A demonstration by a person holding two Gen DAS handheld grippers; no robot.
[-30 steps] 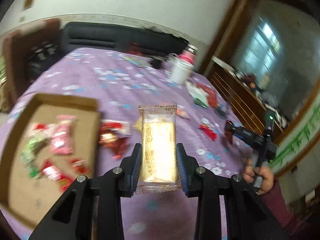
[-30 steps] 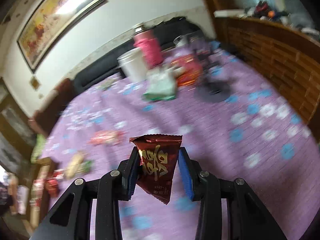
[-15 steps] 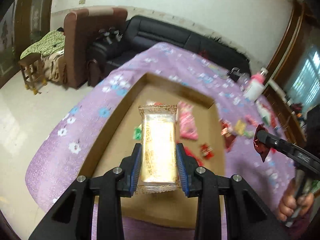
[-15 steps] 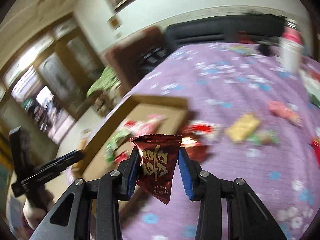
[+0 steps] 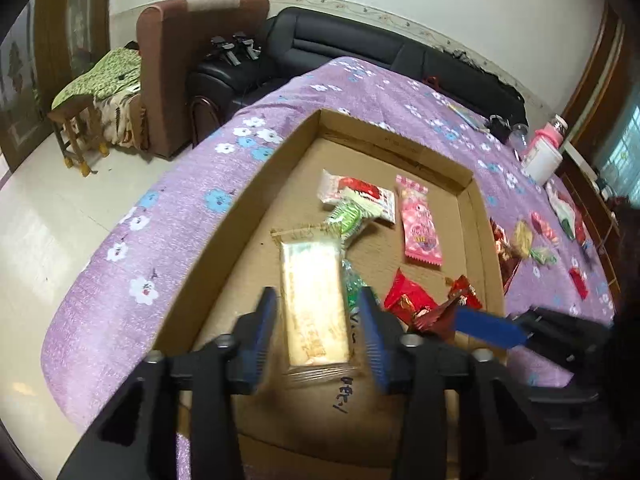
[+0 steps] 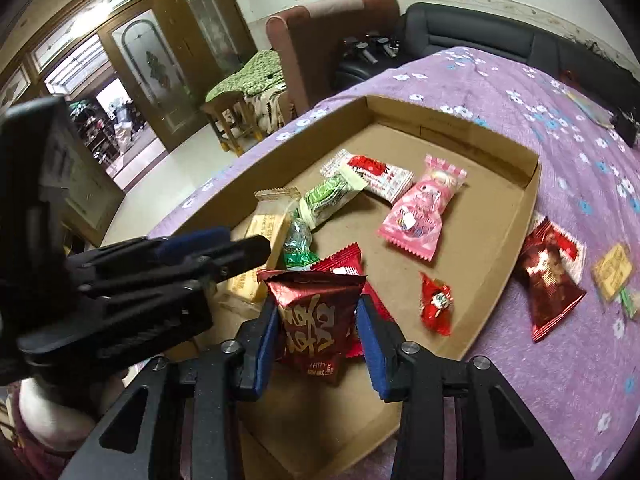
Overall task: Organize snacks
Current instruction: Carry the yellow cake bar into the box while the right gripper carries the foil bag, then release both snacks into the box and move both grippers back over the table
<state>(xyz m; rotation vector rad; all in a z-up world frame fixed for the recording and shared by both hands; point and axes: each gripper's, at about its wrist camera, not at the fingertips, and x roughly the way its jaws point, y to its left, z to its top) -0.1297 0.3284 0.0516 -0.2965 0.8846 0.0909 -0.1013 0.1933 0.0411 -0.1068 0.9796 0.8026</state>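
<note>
A shallow brown cardboard tray (image 5: 256,196) lies on a table covered with a purple flowered cloth (image 5: 168,216); it is the collecting place for the snacks.

Inside the tray, near its front edge, a long pale yellow wafer bar in clear wrapping (image 5: 314,300) lies flat on the cardboard between the left tongs (image 5: 318,332), whose blue pads stand apart on either side without touching it, so it looks released.

Just right of it in the tray, the right tongs (image 6: 318,336) are spread around a dark red foil packet with gold lettering (image 6: 314,316), which seems to rest on the snacks below.

Further into the tray lie a pink sweet packet (image 5: 420,224), a green-and-white wrapper (image 5: 348,216) and small red sweets (image 5: 408,300).

Beyond the tray's right wall, more packets (image 6: 548,276) lie on the cloth, probably awaiting collection.
</note>
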